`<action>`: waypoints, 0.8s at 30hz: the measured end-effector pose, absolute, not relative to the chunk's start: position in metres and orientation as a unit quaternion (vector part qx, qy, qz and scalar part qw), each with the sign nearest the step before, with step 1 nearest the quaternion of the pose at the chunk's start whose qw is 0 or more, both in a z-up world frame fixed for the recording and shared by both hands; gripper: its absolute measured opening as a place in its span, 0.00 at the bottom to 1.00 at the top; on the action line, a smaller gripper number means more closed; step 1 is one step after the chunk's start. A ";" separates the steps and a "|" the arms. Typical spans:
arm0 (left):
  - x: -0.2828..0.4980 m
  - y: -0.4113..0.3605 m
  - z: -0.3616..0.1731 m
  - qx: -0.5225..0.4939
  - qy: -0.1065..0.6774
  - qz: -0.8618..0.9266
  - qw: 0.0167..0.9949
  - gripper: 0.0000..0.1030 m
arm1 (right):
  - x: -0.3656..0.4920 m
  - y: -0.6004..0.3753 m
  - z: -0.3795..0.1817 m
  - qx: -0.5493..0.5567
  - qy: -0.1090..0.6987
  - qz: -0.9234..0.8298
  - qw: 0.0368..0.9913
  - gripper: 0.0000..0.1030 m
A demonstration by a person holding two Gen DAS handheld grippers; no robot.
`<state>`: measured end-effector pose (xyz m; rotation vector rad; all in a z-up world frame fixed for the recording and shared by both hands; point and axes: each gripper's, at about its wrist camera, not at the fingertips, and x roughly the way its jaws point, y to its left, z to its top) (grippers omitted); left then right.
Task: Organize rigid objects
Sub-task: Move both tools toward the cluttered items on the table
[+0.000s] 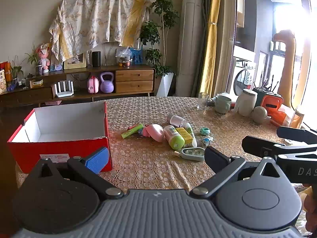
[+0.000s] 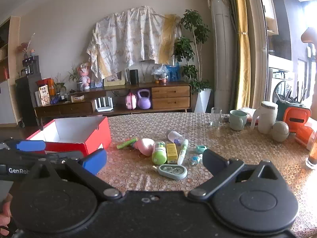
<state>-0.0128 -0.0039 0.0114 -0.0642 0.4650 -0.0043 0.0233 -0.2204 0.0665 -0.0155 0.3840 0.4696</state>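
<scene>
Nothing is picked yet: my left hand-held gripper [image 1: 156, 159] and right hand-held gripper [image 2: 154, 161] both hang released and empty over the surface [image 1: 158, 170]. I judge the next move is closing on the nearest piece, the grey case [image 2: 172, 171], then carrying it to the red box [image 1: 59, 138].

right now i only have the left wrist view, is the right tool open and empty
Observer: Yes. The right wrist view shows the right tool wide open, with nothing gripped.
Operator: what lies closest ahead of it
Observer: The grey-green oval case with two round wells lies flat just ahead, roughly midway between where the two fingers point.
Operator: anything left of what i can see in the room
Observer: A tall dark cabinet stands to the left of the wooden sideboard, beyond your frame.
</scene>
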 end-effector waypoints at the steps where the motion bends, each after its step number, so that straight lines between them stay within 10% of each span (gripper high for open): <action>1: -0.014 -0.004 0.012 -0.032 0.229 -0.001 0.973 1.00 | 0.022 -0.220 0.067 -0.008 0.188 0.232 0.954 1.00; 24: -0.018 -0.003 0.010 -0.038 0.222 -0.003 0.974 1.00 | 0.014 -0.213 0.070 -0.012 0.173 0.229 0.958 1.00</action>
